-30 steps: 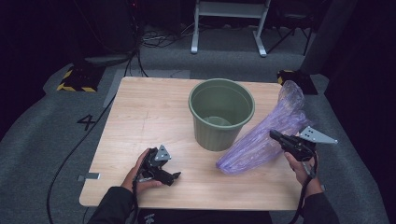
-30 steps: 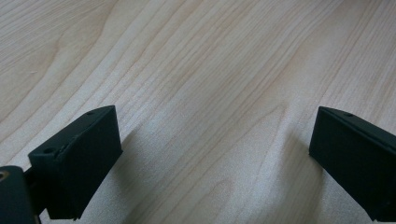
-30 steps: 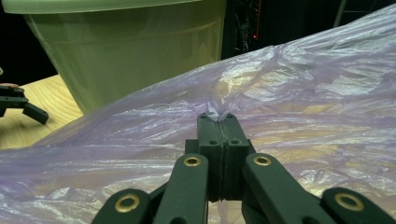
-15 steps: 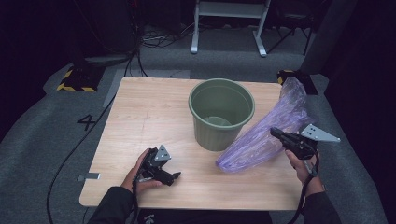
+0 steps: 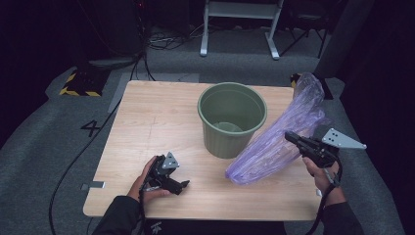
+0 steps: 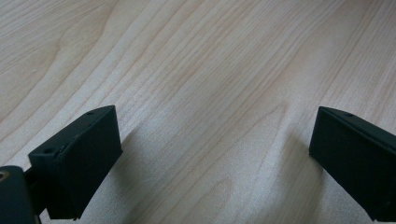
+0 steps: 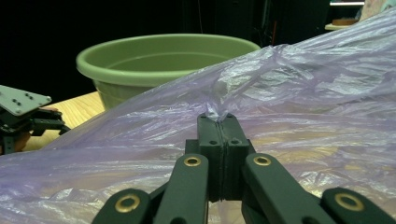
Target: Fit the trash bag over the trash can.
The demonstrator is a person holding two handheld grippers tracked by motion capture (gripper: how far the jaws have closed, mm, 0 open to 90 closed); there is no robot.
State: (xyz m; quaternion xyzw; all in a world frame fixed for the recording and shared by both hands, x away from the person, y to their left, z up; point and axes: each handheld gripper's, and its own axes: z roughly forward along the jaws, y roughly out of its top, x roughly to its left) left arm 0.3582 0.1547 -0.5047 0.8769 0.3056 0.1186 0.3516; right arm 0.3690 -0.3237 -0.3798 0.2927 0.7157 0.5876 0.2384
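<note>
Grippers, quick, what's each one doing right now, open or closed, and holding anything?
Left gripper: open, nothing between its fingers, resting low over the table.
Right gripper: closed, pinching a fold of the purple plastic bag.

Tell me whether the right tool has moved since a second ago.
Yes. The right tool, shut on the purple bag, has risen slightly, judged against the green bucket.

Bright, evenly lit table (image 5: pixel 147 127) against dark surroundings; soft shadows, slight blur.
</note>
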